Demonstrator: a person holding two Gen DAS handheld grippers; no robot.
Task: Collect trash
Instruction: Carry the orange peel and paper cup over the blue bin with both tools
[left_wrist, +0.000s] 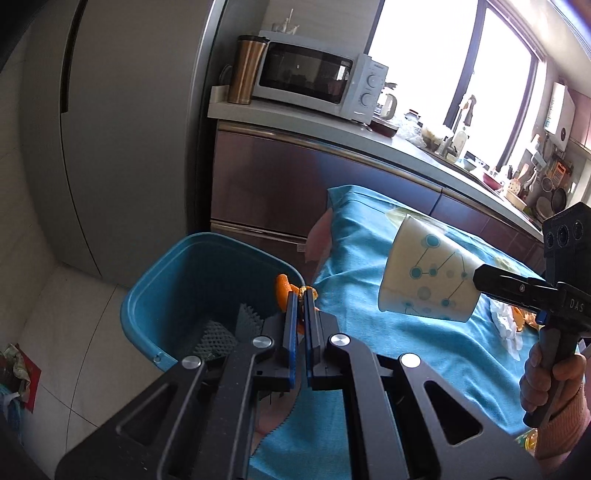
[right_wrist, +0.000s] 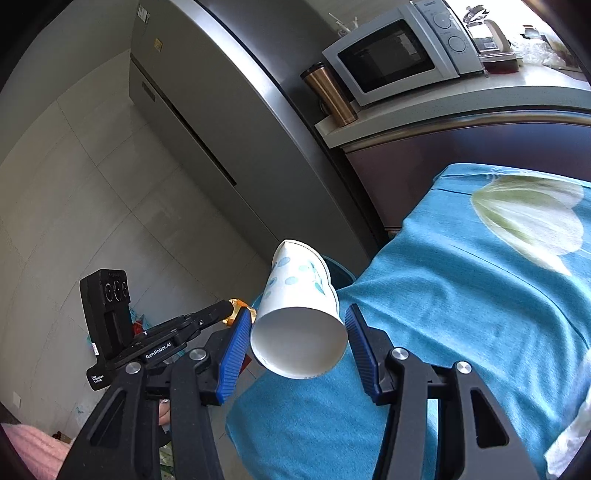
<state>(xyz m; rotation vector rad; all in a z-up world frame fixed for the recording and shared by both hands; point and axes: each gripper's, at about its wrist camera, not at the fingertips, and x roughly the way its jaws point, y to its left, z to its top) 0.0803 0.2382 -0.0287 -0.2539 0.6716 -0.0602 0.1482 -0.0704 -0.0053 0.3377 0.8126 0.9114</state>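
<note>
My left gripper (left_wrist: 300, 297) is shut on a piece of orange peel (left_wrist: 282, 290), held over the near rim of the blue bin (left_wrist: 166, 295) on the floor. Foam netting (left_wrist: 216, 338) lies inside the bin. My right gripper (right_wrist: 298, 314) is shut on a white paper cup (right_wrist: 299, 321) with blue dots, its blue pads (right_wrist: 236, 343) pressing both sides. The cup is tilted, with its mouth towards the camera, above the table's left edge. The left wrist view shows the cup (left_wrist: 428, 273) in the right gripper (left_wrist: 480, 277), to the right of the bin. The cup hides most of the bin (right_wrist: 341, 275) in the right wrist view.
A table under a turquoise cloth (left_wrist: 388, 332) stands right of the bin, with crumpled tissue (left_wrist: 508, 325) and more peel (left_wrist: 524, 317) on it. Behind are a grey fridge (left_wrist: 129, 147), a counter with a microwave (left_wrist: 314, 77) and a metal flask (left_wrist: 245, 70). Bags lie on the floor (left_wrist: 14, 369).
</note>
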